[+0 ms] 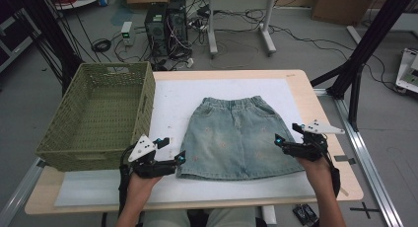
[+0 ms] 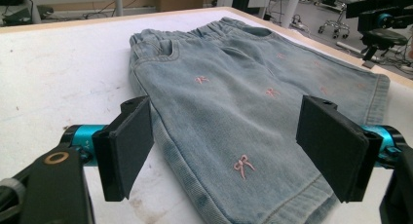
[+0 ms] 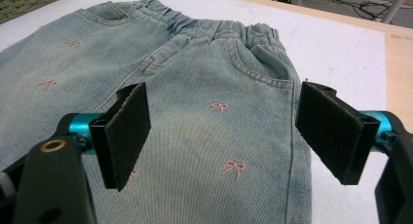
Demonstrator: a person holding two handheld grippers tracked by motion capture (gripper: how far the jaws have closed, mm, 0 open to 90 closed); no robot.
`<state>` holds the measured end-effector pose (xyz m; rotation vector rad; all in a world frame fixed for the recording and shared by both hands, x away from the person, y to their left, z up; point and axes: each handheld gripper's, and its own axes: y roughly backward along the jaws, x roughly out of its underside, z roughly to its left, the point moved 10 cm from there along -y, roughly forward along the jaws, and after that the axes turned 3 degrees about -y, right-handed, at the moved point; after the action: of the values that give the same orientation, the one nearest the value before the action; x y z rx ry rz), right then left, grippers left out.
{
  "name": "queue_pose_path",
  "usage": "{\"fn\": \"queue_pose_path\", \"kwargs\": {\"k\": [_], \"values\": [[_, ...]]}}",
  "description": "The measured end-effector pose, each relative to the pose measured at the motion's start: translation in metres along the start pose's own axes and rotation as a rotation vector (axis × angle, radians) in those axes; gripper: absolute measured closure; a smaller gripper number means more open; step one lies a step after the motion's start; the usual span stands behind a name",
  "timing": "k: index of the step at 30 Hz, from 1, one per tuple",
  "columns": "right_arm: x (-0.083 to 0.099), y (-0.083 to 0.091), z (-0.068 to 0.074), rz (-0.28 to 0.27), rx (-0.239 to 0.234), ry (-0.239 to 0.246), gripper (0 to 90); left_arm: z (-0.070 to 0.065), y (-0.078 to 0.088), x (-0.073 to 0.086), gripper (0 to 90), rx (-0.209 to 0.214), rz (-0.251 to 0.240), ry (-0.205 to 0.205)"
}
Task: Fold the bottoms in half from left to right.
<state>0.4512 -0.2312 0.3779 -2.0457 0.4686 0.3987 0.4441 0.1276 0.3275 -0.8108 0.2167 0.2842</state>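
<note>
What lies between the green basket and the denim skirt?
Only bare white mat between basket and skirt, seen in the high view.

Wooden table (image 1: 323,119), white mat (image 1: 177,98), denim skirt (image 1: 236,135), basket (image 1: 98,113)

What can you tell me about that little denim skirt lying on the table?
The denim skirt is pale, faded blue, sprinkled with small pink embroidered bows. It has a gathered elastic waistband, curved front pockets and a stitched hem. It lies flat and spread out on the white mat, waistband away from the person, hem toward them. The open left gripper hovers at its hem corner and the open right gripper at its side edge; neither pinches the cloth.
</note>
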Motion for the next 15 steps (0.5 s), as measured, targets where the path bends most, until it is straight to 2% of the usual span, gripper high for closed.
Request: {"fn": "queue_pose_path", "kwargs": {"k": [5, 8, 10, 15], "values": [[-0.002, 0.0, 0.0, -0.017, -0.002, -0.007, 21.1, -0.002, 0.001, 0.001, 21.4, -0.01, 0.007, -0.007], [-0.001, -0.001, 0.001, -0.014, -0.004, -0.004, 21.1, -0.001, 0.004, 0.002, 21.4, -0.055, 0.007, -0.006], [-0.001, 0.0, 0.002, -0.014, -0.006, -0.002, 21.1, -0.003, 0.005, 0.004, 21.4, -0.064, 0.008, -0.003], [-0.003, 0.0, 0.003, -0.02, -0.011, 0.0, 21.1, -0.009, 0.004, 0.013, 21.5, -0.077, 0.056, -0.009]]}}
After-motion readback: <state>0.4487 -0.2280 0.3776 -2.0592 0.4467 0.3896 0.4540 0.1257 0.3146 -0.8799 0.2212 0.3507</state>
